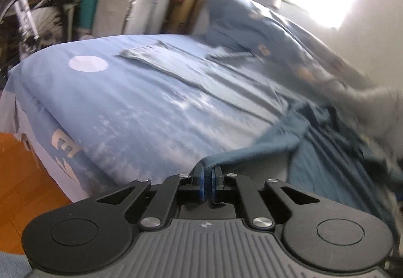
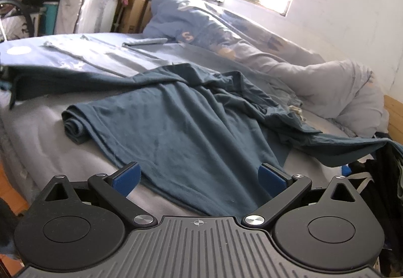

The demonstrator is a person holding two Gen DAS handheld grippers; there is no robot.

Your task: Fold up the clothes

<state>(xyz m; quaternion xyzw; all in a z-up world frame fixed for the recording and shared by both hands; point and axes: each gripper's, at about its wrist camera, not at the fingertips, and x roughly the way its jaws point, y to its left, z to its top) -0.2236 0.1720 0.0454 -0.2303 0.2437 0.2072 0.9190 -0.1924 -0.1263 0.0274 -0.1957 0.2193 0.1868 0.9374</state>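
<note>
A dark teal T-shirt (image 2: 176,126) lies crumpled and partly rolled on the bed. In the left wrist view my left gripper (image 1: 208,172) is shut on a corner of this T-shirt (image 1: 252,149), and the cloth stretches away to the right, blurred. In the right wrist view my right gripper (image 2: 199,177) is open just above the shirt's near hem, one blue pad (image 2: 127,177) on each side of the cloth. A stretched strip of the shirt (image 2: 63,81) runs off to the left edge. A folded light grey-blue garment (image 1: 176,63) lies flat farther up the bed.
The bed has a light blue sheet (image 1: 100,106) with a white circle (image 1: 88,63). A bunched duvet (image 2: 327,86) lies along the right by the wall. Boxes, a pillow and bags (image 2: 88,0) are stacked beyond the bed. Orange floor (image 1: 20,172) shows at the left.
</note>
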